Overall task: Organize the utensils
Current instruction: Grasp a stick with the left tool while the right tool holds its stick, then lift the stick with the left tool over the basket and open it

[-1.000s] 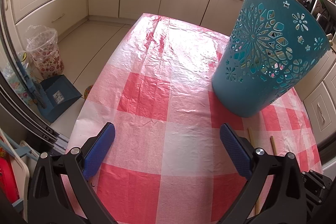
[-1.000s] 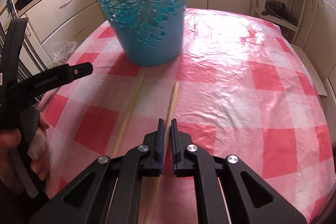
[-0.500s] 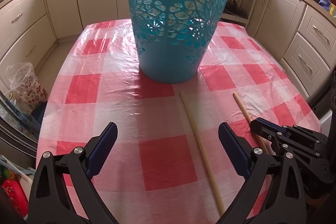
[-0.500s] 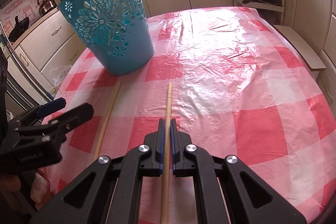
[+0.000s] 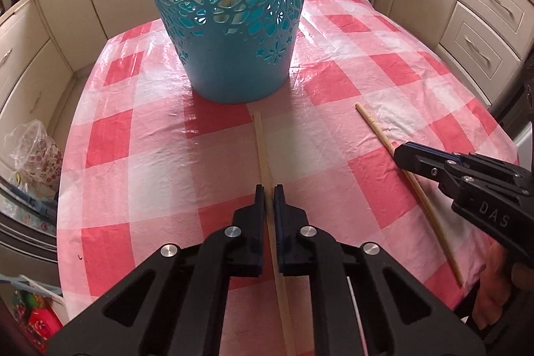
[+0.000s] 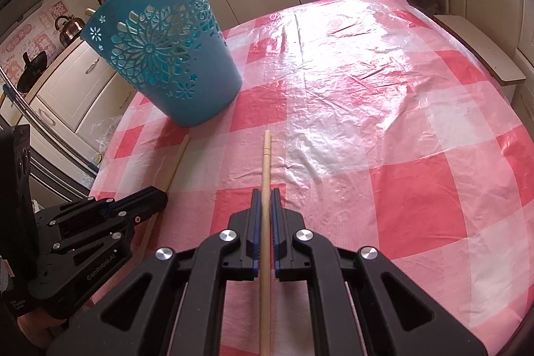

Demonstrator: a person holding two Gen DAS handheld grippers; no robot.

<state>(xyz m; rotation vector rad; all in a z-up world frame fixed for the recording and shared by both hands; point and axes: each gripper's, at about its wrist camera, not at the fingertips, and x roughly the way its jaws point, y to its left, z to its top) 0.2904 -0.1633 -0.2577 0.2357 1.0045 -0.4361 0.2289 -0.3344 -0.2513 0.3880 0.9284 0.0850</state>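
A red-and-white checked tablecloth (image 5: 140, 175) covers the table, and the teal cut-out basket (image 5: 230, 22) standing on it serves as the landmark for everything else. Cream kitchen cabinets (image 5: 480, 32) run behind and to both sides of the basket. The left gripper (image 5: 269, 189) sits on the near side of the basket with its jaws drawn together; they have just been closing, and they now clamp one wooden chopstick (image 5: 262, 149) between the blue pads. That stick lies along the cloth, its far tip ending just short of the basket's base. The right gripper (image 6: 266, 191) is also on the near side of the basket, off to the basket's right, its jaws closed tight on a second wooden chopstick (image 6: 266, 162). This stick's far tip points past the right side of the basket and stays well apart from it. In the left wrist view the second stick runs at a slant away from the basket, toward the table's near edge, where part of a person's hand (image 5: 494, 296) shows under the right gripper
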